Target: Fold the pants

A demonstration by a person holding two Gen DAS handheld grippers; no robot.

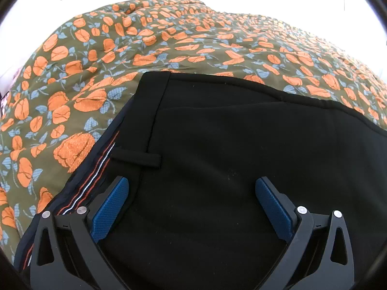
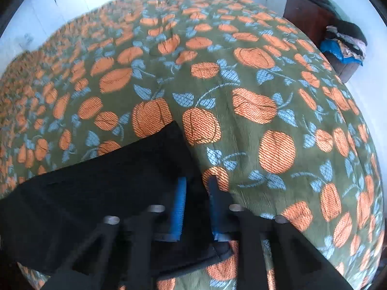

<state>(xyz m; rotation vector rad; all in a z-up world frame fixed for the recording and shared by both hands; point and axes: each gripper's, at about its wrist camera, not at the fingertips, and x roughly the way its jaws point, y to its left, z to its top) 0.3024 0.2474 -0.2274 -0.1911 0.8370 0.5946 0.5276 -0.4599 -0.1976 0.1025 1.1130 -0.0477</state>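
Black pants (image 1: 229, 145) lie on a bed with an olive cover printed with orange flowers (image 1: 96, 55). In the left wrist view the waistband with a belt loop (image 1: 136, 158) and a striped inner lining (image 1: 96, 171) lies at the left. My left gripper (image 1: 192, 188) is open above the waist area, its blue pads wide apart and empty. In the right wrist view my right gripper (image 2: 197, 188) is shut on the end edge of the pants (image 2: 108, 193), with black fabric pinched between its blue pads (image 2: 179, 207).
The flowered bed cover (image 2: 241, 84) stretches far ahead and to the right. A dark wooden cabinet (image 2: 304, 17) and a seat with piled clothes (image 2: 343, 46) stand beyond the bed's far right edge. White walls lie behind.
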